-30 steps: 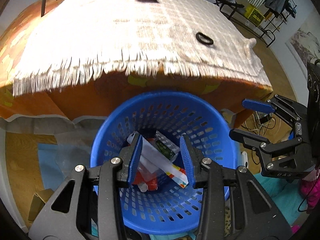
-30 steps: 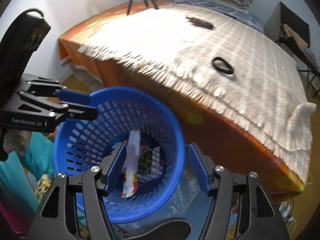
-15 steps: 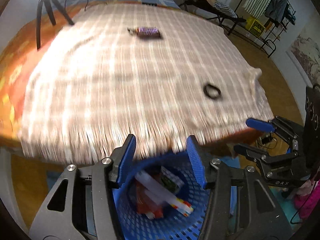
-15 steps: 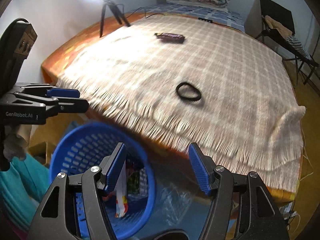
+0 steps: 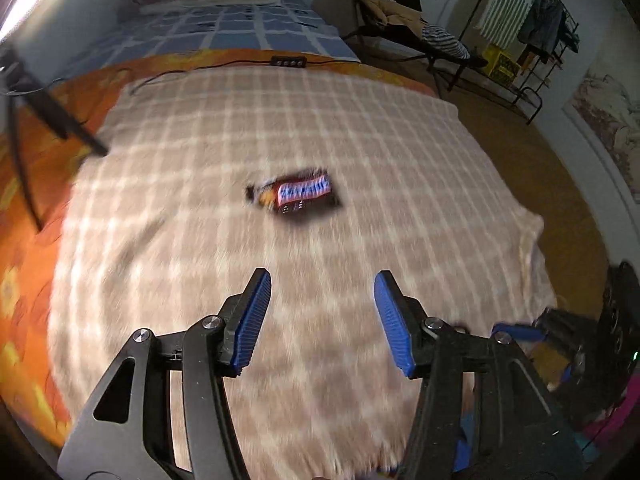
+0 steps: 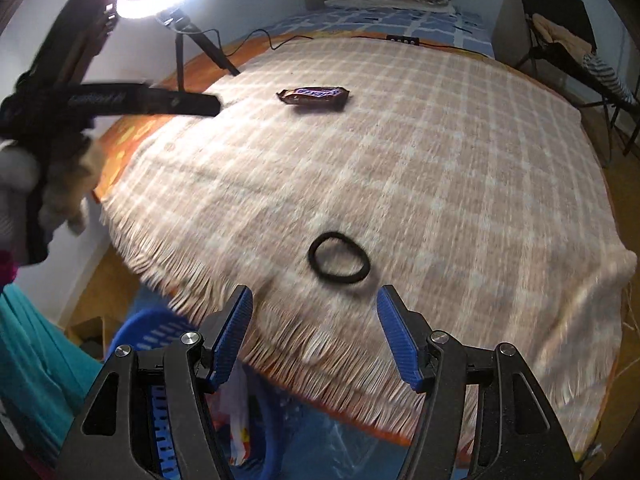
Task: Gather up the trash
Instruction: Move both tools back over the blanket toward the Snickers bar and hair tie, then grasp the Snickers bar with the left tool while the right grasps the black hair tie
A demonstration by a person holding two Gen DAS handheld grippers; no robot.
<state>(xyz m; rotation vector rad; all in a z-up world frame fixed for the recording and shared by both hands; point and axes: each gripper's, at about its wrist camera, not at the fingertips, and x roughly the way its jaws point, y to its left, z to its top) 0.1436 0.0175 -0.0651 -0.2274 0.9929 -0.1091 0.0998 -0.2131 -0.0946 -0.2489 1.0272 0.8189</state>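
Both the left gripper (image 5: 320,320) and the right gripper (image 6: 314,334) are held spread wide with nothing between the fingers. Below the blanket's (image 6: 460,168) fringed near edge, the blue basket (image 6: 152,330) is partly seen. Just inside that edge a black hair tie (image 6: 338,258) is lain, and the candy bar wrapper (image 6: 314,97) is found farther up, towards the far edge.

Bed (image 6: 152,128), checked blanket (image 6: 440,184) on it, candy wrapper (image 6: 314,97), hair tie (image 6: 338,258)

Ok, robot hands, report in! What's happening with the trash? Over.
Left gripper open, empty, aimed at candy wrapper. Right gripper open, empty, near hair tie. Wrapper lying on blanket, nothing blocking it.
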